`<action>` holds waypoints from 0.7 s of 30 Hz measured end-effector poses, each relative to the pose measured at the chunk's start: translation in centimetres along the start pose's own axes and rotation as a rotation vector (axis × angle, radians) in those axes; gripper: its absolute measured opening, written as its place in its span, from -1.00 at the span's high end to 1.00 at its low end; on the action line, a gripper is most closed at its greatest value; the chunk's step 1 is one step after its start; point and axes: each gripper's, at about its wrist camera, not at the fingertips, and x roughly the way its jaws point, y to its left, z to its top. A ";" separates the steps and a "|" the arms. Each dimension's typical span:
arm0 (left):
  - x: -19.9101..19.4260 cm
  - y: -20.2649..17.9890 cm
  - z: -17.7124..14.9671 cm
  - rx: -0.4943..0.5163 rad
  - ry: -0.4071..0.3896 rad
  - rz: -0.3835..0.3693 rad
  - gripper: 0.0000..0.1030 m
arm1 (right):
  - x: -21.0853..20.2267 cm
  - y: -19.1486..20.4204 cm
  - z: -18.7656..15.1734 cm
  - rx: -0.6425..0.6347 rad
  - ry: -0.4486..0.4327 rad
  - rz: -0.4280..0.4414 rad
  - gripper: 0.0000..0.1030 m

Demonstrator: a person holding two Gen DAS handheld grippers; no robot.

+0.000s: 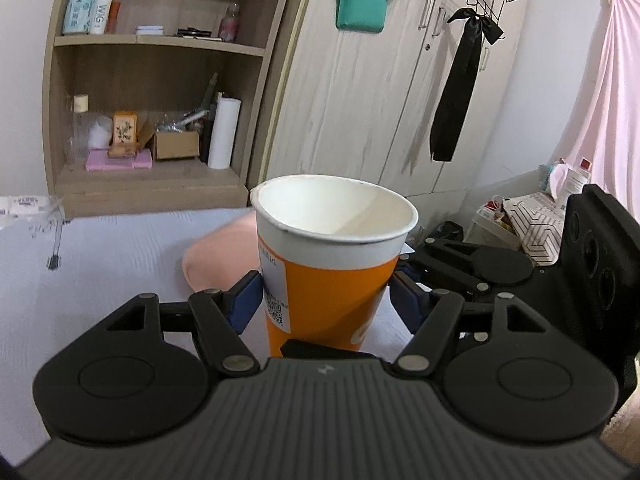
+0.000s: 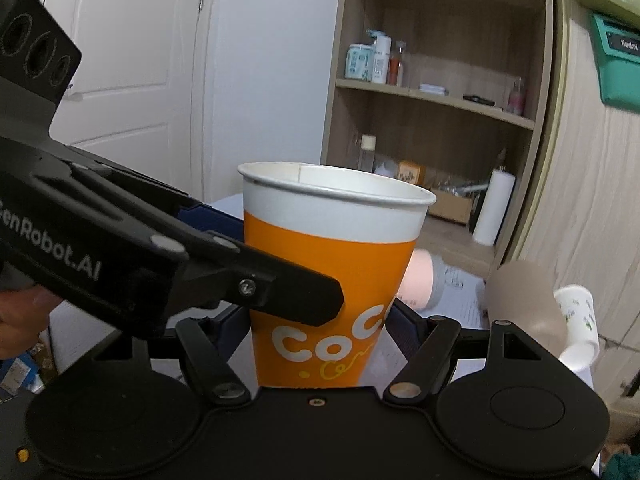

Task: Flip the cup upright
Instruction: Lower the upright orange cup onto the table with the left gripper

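An orange and white paper cup [image 1: 332, 268] stands upright, mouth up, between the blue pads of my left gripper [image 1: 326, 300]. Both pads touch its sides. It also shows in the right wrist view [image 2: 332, 272], between the pads of my right gripper [image 2: 320, 332], which also press its sides. The left gripper's body [image 2: 120, 248] crosses in front of the cup from the left in the right wrist view. The right gripper's body [image 1: 520, 272] sits at the right of the cup in the left wrist view. The cup's base is hidden.
A white table [image 1: 100, 272] lies under the cup. A pink object [image 1: 220, 260] lies behind the cup. A small white cup [image 2: 580, 328] lies on its side at the right. A wooden shelf [image 1: 152, 92] and wardrobe [image 1: 360, 100] stand behind.
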 end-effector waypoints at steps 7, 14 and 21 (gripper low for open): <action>2.1 0.7 -0.4 0.046 -0.007 0.009 -0.34 | 1.9 -0.1 -0.9 -0.097 -0.055 -0.074 -0.54; 3.2 0.7 -0.6 0.050 0.010 0.014 -0.34 | 2.9 -1.2 -1.2 -0.018 -0.012 -0.063 -0.54; 3.3 0.3 -0.8 0.033 0.035 0.008 -0.39 | 2.6 -1.0 -1.4 -0.038 -0.007 -0.072 -0.56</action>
